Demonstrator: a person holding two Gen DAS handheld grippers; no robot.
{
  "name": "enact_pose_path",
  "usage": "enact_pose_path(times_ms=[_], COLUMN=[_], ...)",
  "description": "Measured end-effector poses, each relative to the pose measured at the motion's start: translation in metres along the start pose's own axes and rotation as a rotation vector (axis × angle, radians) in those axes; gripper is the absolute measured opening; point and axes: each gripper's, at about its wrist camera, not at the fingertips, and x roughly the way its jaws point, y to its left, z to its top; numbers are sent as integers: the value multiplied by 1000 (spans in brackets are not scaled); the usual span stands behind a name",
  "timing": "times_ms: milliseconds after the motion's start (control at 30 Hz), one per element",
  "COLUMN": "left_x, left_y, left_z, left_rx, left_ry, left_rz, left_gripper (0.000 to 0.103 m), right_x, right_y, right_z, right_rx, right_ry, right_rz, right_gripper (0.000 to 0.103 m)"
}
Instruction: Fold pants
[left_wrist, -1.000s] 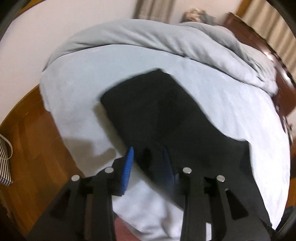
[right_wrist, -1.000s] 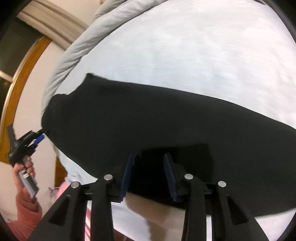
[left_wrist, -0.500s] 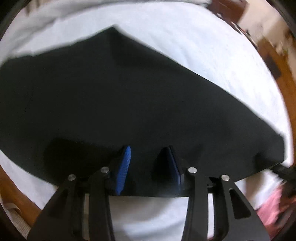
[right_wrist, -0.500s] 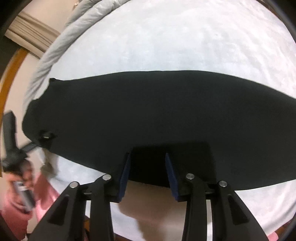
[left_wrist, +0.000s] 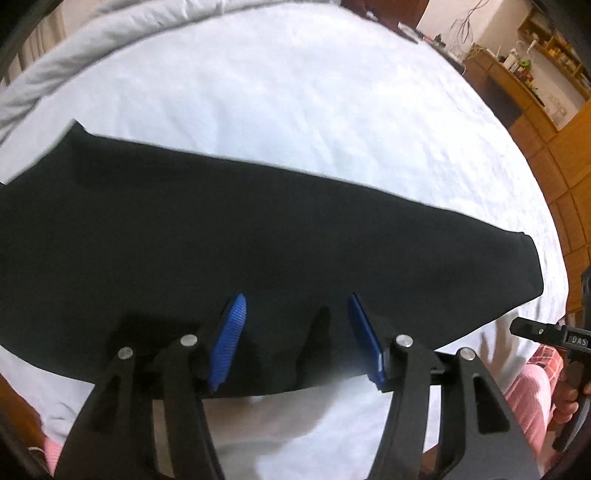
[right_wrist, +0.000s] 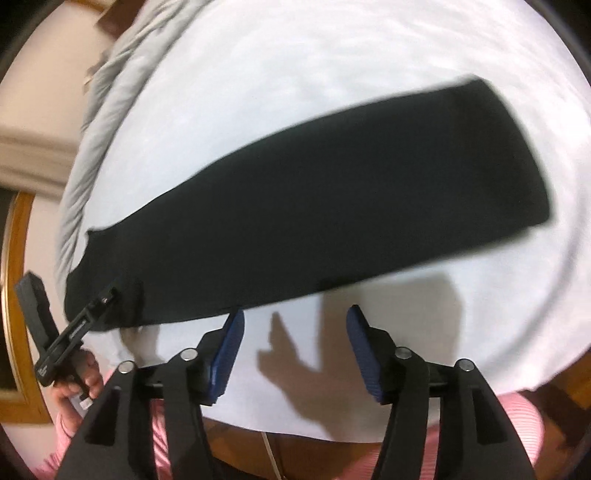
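Note:
The black pants lie flat in a long folded strip across the white bed sheet; they also show in the right wrist view. My left gripper is open, its blue pads hovering over the near edge of the pants. My right gripper is open and empty over bare sheet just in front of the pants' near edge. The left gripper also shows in the right wrist view, at the pants' left end.
A grey duvet is bunched along the far side of the bed. Wooden floor and shelves lie to the right. The person's pink-clad legs stand at the bed's near edge. The right gripper's body shows at right.
Both grippers have opened wider and let go of the pants. The right gripper has drawn back off the fabric onto bare sheet. The pants now lie flat.

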Motion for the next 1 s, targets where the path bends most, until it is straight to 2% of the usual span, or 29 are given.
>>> enact_pose_path(times_ms=[167, 400, 500, 533, 633, 733, 833, 933, 1000], left_x=[13, 11, 11, 11, 11, 5, -13, -27, -23], left_y=[-5, -7, -9, -10, -11, -10, -16, -23, -22], left_z=[-3, -2, -3, -3, -1, 6, 13, 18, 19], left_rx=[10, 15, 27, 34, 28, -10, -8, 20, 20], left_ry=[13, 19, 19, 20, 23, 8, -63, -146, -145], left_rz=[29, 30, 41, 47, 52, 41, 23, 31, 40], left_gripper=[63, 64, 67, 68, 69, 68, 68, 69, 72], right_x=[2, 6, 8, 3, -9, -39, -78, -104, -106], right_y=[-45, -58, -55, -65, -70, -56, -43, -45, -66], right_z=[10, 24, 28, 29, 32, 39, 48, 52, 56], right_rx=[169, 253, 238, 234, 226, 137, 76, 32, 86], right_ry=[-46, -133, -161, -176, -204, -272, -349, -427, -445], right_rz=[129, 221, 188, 183, 233, 237, 270, 204, 147], right_gripper=[62, 61, 42, 26, 14, 11, 10, 9, 10])
